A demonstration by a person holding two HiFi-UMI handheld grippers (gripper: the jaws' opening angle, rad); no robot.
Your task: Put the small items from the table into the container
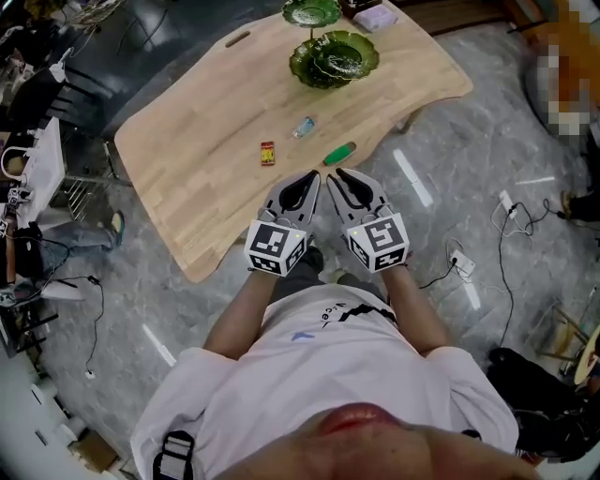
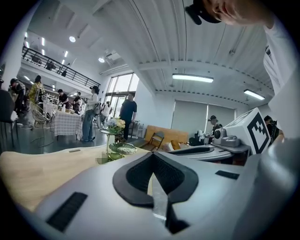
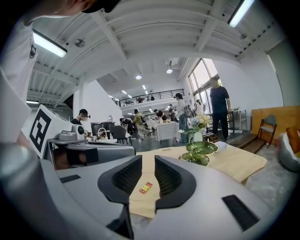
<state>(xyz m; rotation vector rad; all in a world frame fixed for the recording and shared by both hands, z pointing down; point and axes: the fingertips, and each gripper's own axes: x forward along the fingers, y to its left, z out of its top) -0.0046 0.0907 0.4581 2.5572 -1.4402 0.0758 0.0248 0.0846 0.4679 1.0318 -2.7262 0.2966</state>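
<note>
Light wooden counter [image 1: 216,178] with a wavy outline is standing on a grey marble-look floor [image 1: 469,178]. Green leaf-shaped 2-tier dish stand [image 1: 333,58] is sitting at the far end of the counter, and nothing is showing in either of its tiers.

3 small items are lying on the bare wood near the near edge, well apart from the stand:
- The small red and yellow flat packet [image 1: 268,153] is lying furthest left.
- The small clear and blue wrapped piece [image 1: 303,127] is lying just beyond it to the right.
- The green oblong piece [image 1: 339,153] is lying closest to the claw tips.

A pale lilac pad-like thing [image 1: 375,17] is lying beside the stand, at the far counter edge.

The person in a white T-shirt [image 1: 319,375] is holding both claws side by side at the near counter edge, tips pointing toward the items.

Left claw [image 2: 153,157] is sitting closed, with its black pads meeting at the tips and nothing between them. The stand is showing just above its jaws in the left claw's view.

Right claw [image 3: 148,164] is standing slightly parted, with a narrow gap between the pads and nothing gripped. Looking through that gap, the red and yellow packet is lying on the counter ahead, not touching the pads.

Neither claw is touching any item. Cables and a power strip [image 1: 461,264] are lying on the floor to the right of the person.
</note>
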